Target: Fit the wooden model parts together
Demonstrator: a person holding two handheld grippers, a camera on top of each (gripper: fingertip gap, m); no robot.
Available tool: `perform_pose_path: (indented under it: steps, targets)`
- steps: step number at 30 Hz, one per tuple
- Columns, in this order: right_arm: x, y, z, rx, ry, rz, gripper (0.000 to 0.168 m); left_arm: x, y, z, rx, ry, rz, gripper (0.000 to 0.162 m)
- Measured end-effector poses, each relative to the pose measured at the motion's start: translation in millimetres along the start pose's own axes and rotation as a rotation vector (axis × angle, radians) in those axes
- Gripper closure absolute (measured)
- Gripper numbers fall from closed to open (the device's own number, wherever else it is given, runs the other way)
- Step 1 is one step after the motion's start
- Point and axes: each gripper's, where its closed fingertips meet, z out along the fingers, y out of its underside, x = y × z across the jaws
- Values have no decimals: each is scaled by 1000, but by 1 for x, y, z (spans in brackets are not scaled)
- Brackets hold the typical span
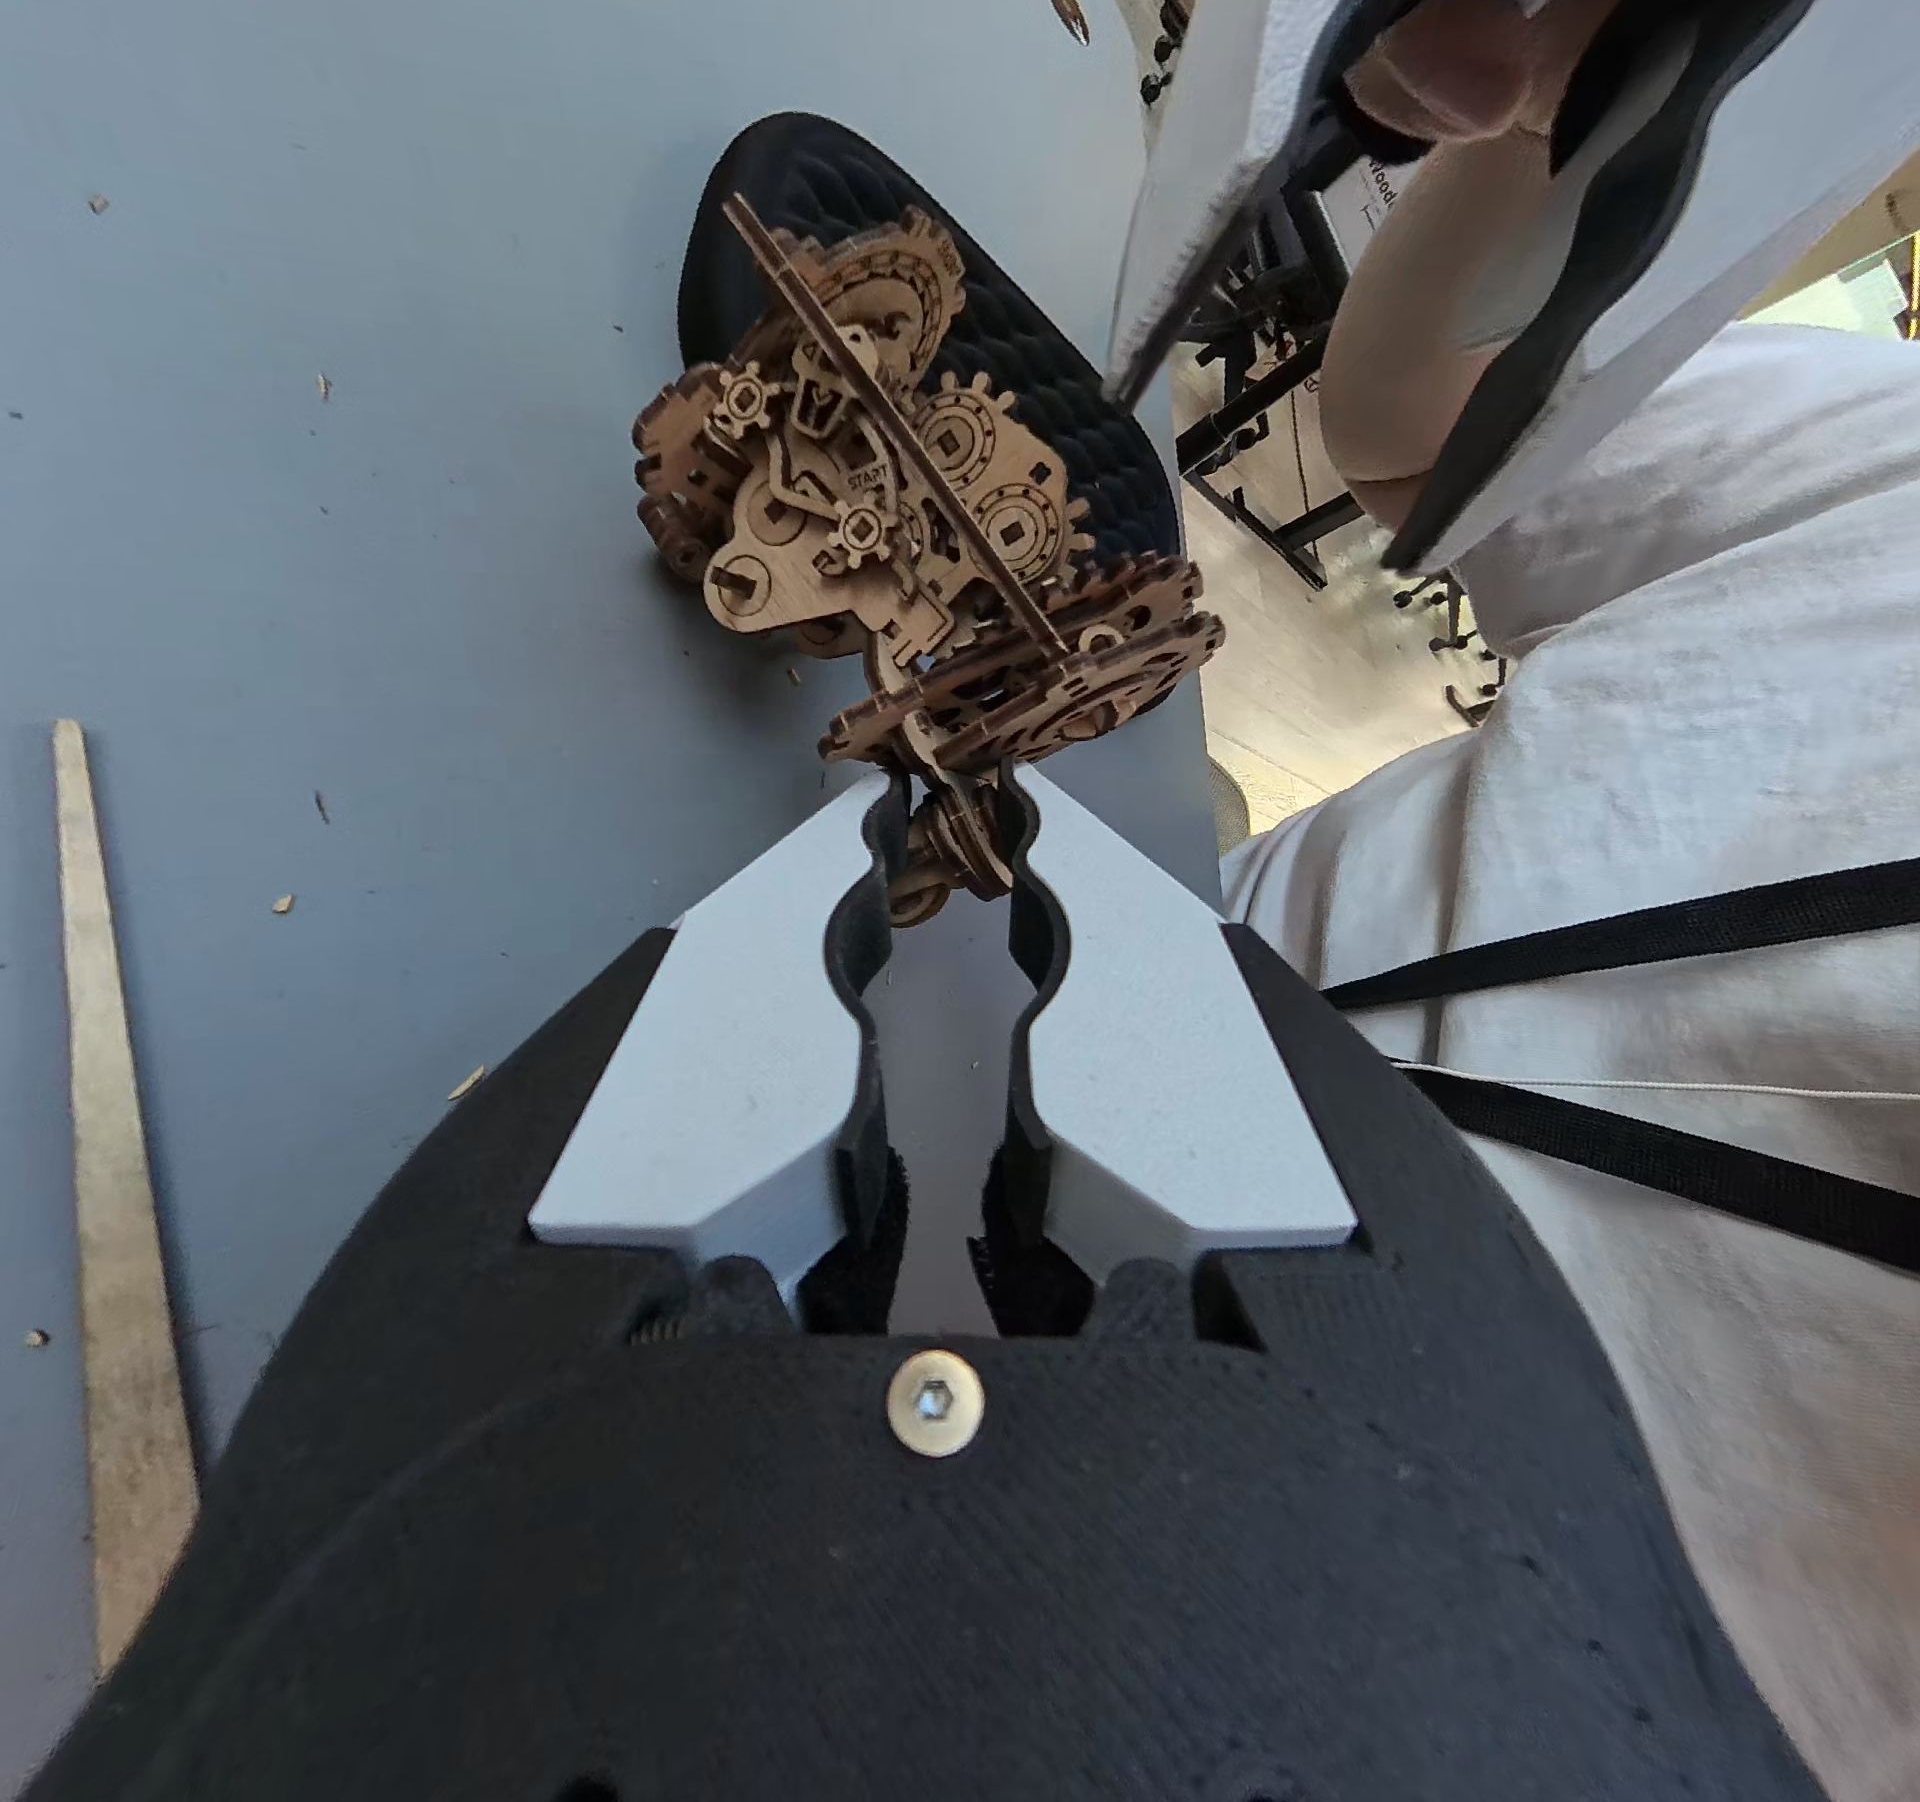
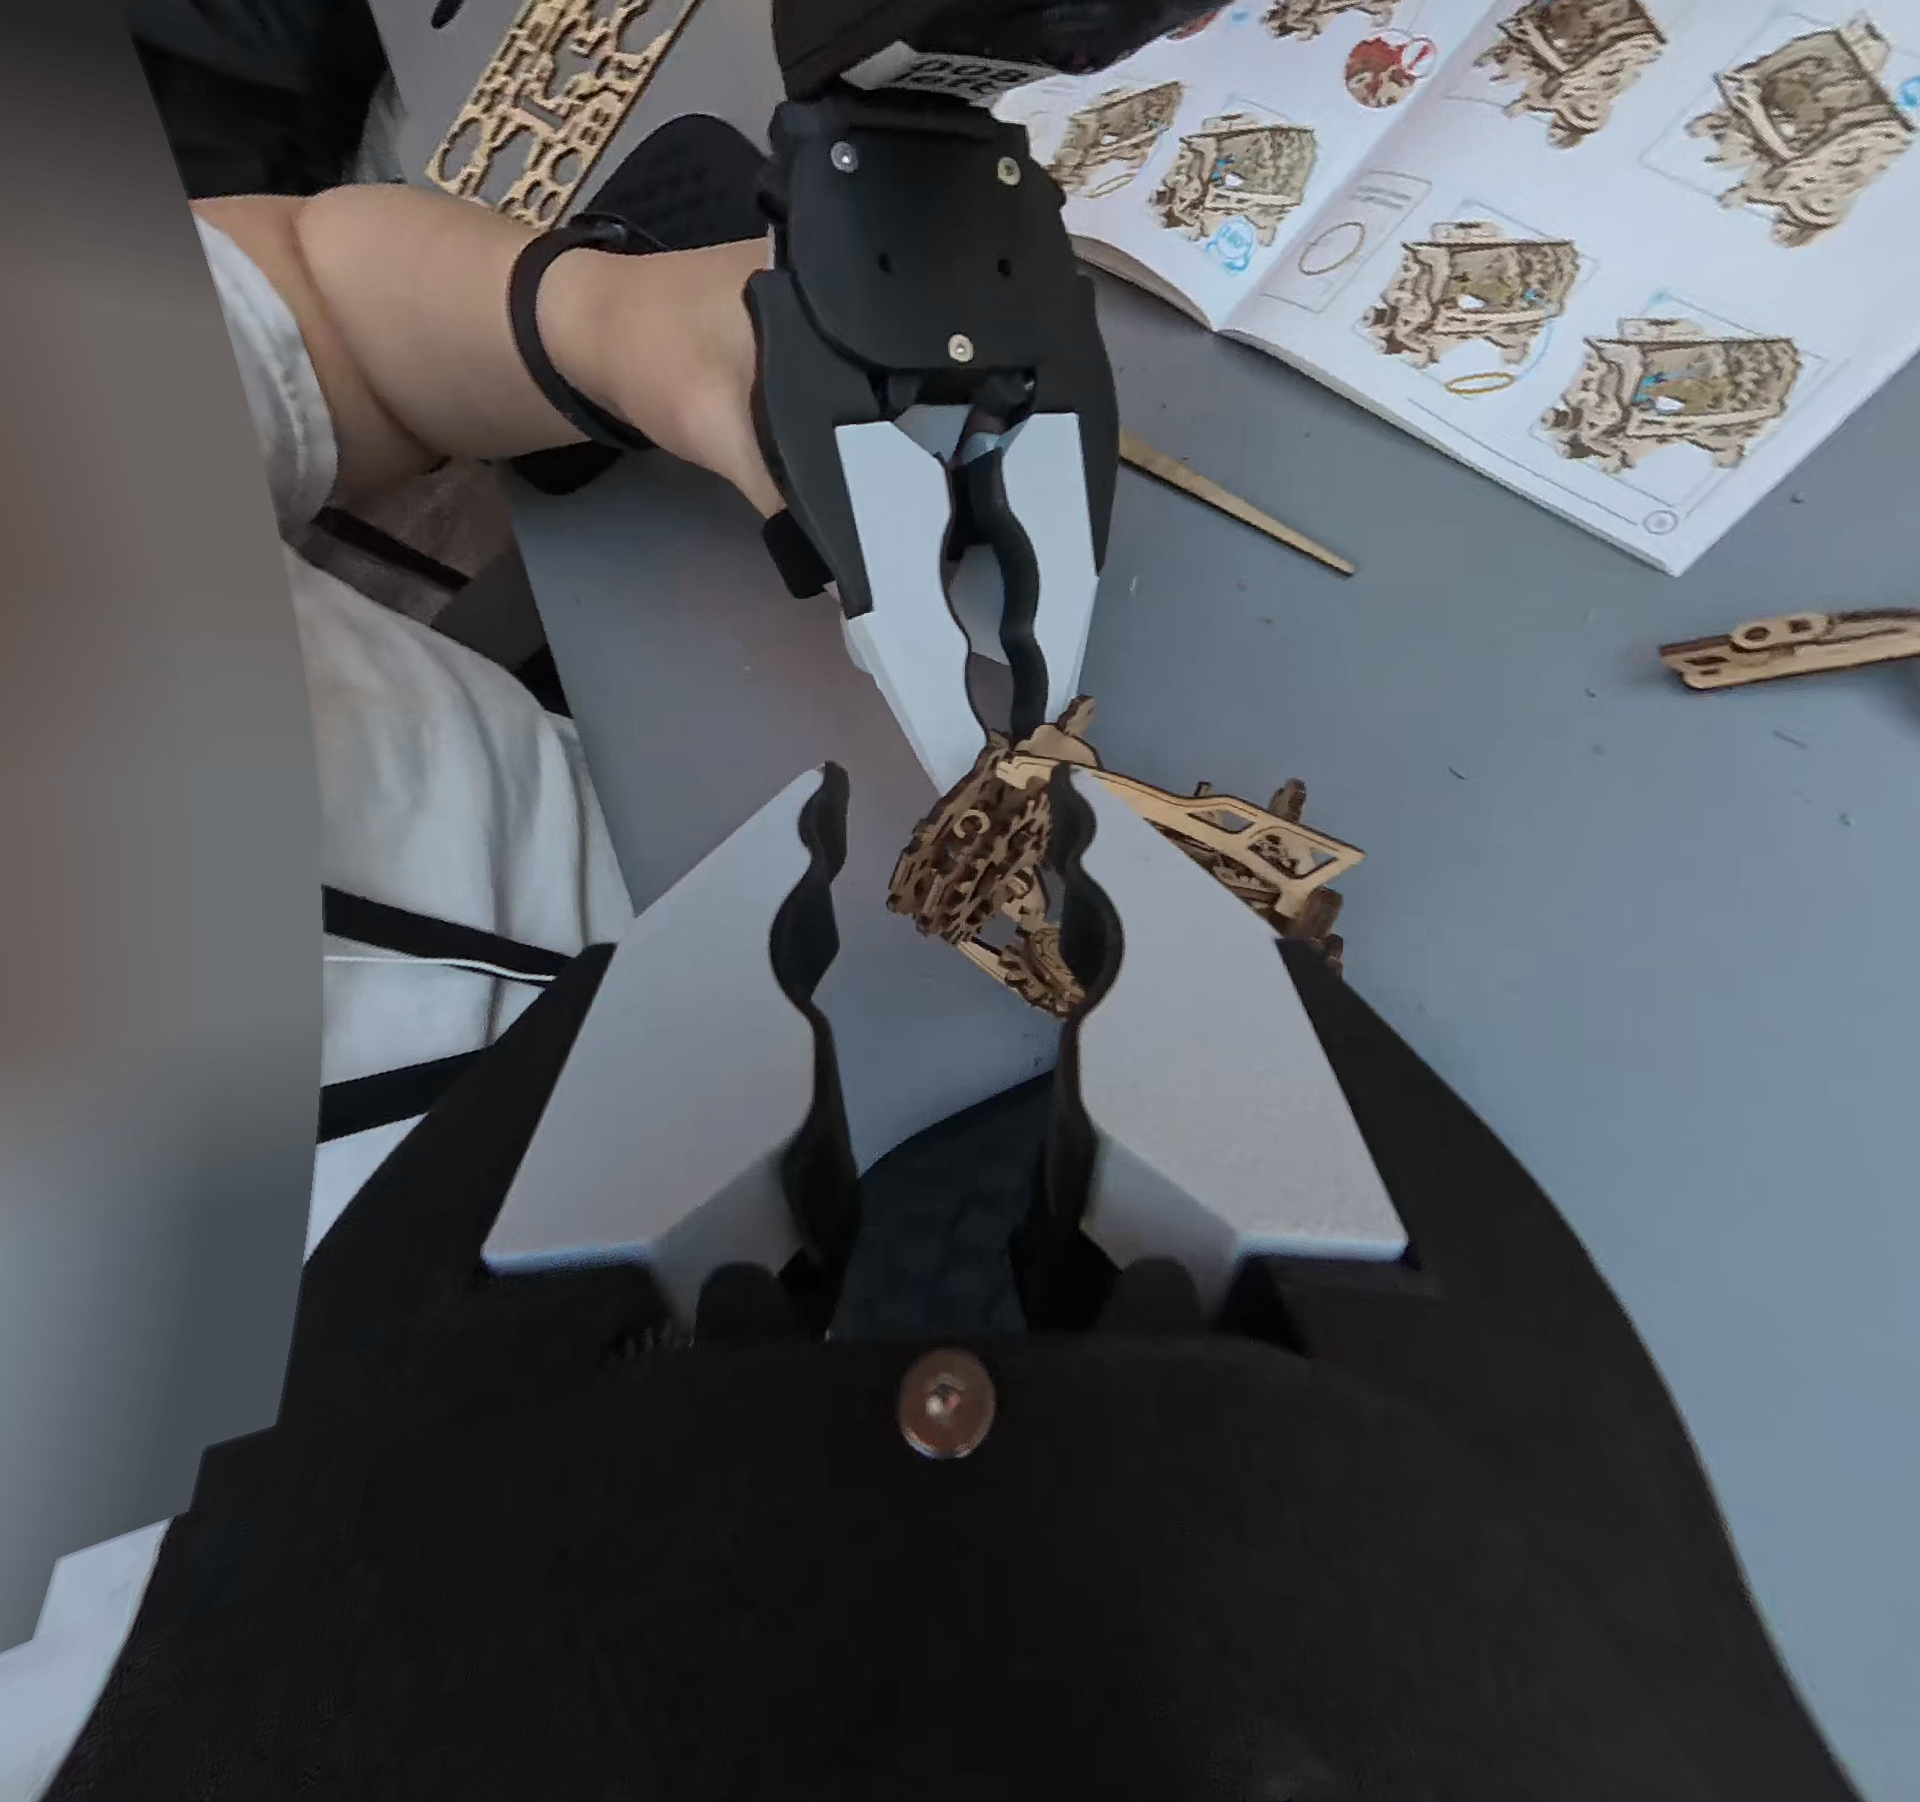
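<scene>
We see the left gripper [image 1: 951, 781] clamped on the wooden model [image 1: 894, 505], holding it above the grey table [image 1: 312, 402]. The right gripper [image 2: 951, 796] hangs spread just beside the model, gripping nothing.

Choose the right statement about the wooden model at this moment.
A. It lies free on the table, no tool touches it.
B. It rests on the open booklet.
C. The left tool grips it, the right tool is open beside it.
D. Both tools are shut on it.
C: the left tool pinches the wooden model at its lower edge, while the right tool stands open, holding nothing.
</scene>
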Motion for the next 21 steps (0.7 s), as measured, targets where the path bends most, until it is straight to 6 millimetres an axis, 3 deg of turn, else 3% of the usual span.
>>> perform_pose_path:
  steps: [1, 7, 12, 16, 18, 21]
  targets:
    - [5, 2, 2, -3, 66, 6, 127, 0, 0, 0, 4, 4, -6, 148]
    - [11, 9, 9, -66, 305, -28, 118, -6, -4, -3, 30, 2, -26, 148]
    - [39, 9, -13, -149, 470, -182, 122, -14, -6, -5, 40, -1, -37, 148]
    - [57, 18, -20, -158, 369, -331, 123, -15, -5, -6, 53, 40, -75, 148]
    - [68, 17, -20, -75, 283, -168, 124, -18, -5, -7, 57, 38, -80, 148]
    - [61, 11, -20, 68, 43, 78, 131, -18, -7, -8, 62, 28, -73, 148]
